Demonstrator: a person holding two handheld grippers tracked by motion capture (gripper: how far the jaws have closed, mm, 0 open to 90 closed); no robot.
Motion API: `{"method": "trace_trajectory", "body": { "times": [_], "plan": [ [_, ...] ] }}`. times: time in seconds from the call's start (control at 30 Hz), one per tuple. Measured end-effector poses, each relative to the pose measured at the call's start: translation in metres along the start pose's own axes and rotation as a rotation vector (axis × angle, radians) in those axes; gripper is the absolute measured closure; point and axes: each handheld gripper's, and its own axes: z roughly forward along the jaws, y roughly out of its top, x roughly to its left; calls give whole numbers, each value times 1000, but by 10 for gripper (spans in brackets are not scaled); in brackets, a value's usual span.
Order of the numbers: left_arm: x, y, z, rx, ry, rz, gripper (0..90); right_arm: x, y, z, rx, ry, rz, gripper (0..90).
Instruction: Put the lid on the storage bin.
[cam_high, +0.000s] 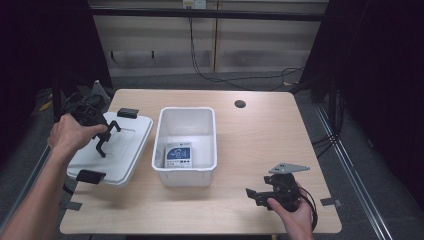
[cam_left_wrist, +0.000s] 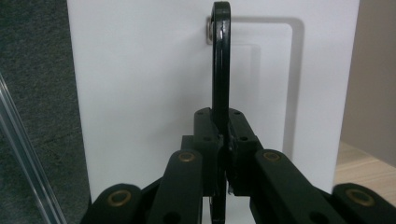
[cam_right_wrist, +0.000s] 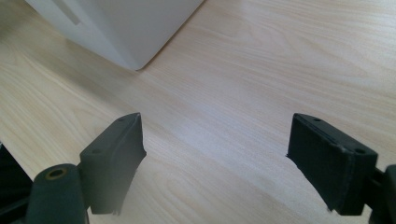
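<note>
High view first: at the table's left edge lies a white lid with black clips at its near and far ends, its near-left corner reaching past the tabletop. The left gripper hangs just over the lid, held in the person's left hand. In the left gripper view its two jaws are pressed together on a thin black handle that stands on edge against the white lid, with a small metal fastener at the handle's top end. Just right of the lid sits an open white bin, and a small printed packet lies flat on its floor toward the near wall. Farther right, close to the near edge of the wooden table, the right gripper lies low in the right hand, well apart from the bin. In the right gripper view its jaws stand wide with bare wood between them, and a corner of the bin shows at upper left.
</note>
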Motion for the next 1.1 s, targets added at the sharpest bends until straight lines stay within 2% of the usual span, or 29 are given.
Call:
{"method": "trace_trajectory", "body": {
  "times": [0.4, 0.5, 0.67, 0.8, 0.93, 1.0, 1.1],
  "plan": [
    [-3, 2, -19, -14, -15, -19, 850, 0, 0, 0, 0, 1, 3, 177],
    [-4, 3, -24, -5, -19, -11, 850, 0, 0, 0, 0, 1, 3, 177],
    [-7, 3, -36, -40, -29, -8, 850, 0, 0, 0, -1, 0, 0, 177],
    [-9, 4, -43, -42, -25, -12, 850, 0, 0, 0, -1, 0, 1, 176],
    [-13, 6, -51, -46, -23, -16, 850, 0, 0, 0, -1, 0, 0, 177],
    [-18, 7, -55, -51, -18, -6, 850, 0, 0, 0, -2, -1, 1, 176],
    [-25, 10, -57, -44, -34, 10, 850, 0, 0, 0, -1, 0, 0, 177]
  ]
}}
